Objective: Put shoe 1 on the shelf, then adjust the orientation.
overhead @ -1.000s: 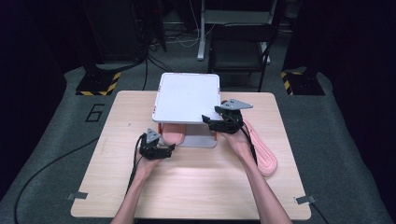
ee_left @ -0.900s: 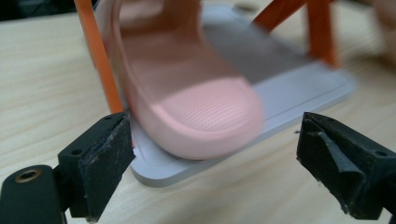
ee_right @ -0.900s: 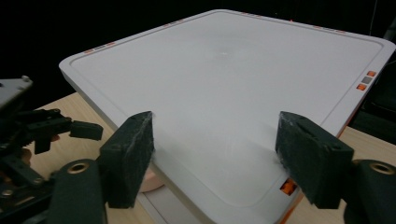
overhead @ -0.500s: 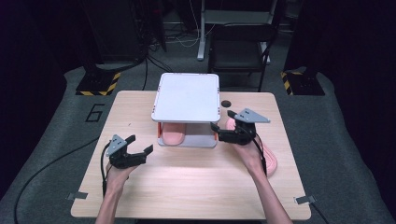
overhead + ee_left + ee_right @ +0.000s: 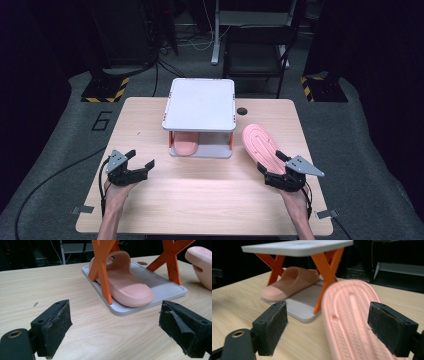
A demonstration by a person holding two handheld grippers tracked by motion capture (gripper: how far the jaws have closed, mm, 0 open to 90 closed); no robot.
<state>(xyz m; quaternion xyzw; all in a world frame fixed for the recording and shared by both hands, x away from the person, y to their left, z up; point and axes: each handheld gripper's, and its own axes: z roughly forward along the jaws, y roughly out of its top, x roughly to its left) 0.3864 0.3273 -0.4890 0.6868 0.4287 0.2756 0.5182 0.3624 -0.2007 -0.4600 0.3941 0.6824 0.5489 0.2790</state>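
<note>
A small rack with a white top, orange X legs and a grey base stands at the table's far middle. One pink slide sandal rests on the base, under the top. A second pink sandal lies sole up on the table just right of the rack. My left gripper is open near the table's left front, well short of the rack. My right gripper is open at the near end of the upturned sandal, with nothing held.
The wooden table has a round cable hole behind the rack's right corner. Tape tabs mark its near corners. A dark chair and yellow-black striped stands stand on the grey floor behind.
Both grippers have drawn back from the rack toward the near edge, the left one going far to the left and leaving the sandal on the base. The right one moved right and nearer.
</note>
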